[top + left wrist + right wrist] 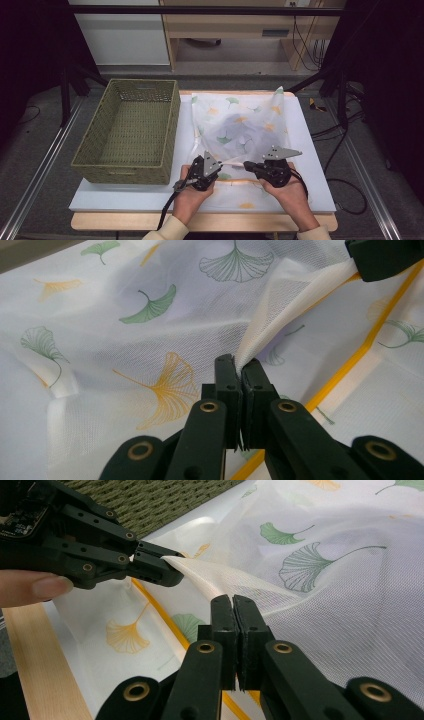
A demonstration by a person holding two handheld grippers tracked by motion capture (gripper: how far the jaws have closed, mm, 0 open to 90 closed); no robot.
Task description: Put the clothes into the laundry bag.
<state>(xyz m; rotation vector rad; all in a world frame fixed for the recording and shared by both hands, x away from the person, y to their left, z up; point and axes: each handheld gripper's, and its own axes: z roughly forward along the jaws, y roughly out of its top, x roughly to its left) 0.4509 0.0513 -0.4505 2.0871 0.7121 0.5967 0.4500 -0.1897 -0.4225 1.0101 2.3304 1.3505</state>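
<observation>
No readable text, labels, brands, numbers or signs anywhere. Mesh bag carries ginkgo-leaf print only, no lettering.

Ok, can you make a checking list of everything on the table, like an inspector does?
Surface: white board on a wooden table.
Job's things: mesh bag with leaf print, its upper layer pinched up.
Clutter: green woven basket, nothing seen inside.
Grippers: left hand-held gripper and right hand-held gripper both shut on the bag's mesh.
Cables: one trails from the left hand-held gripper; more on the floor at right.
Surroundings: wooden furniture behind.
</observation>
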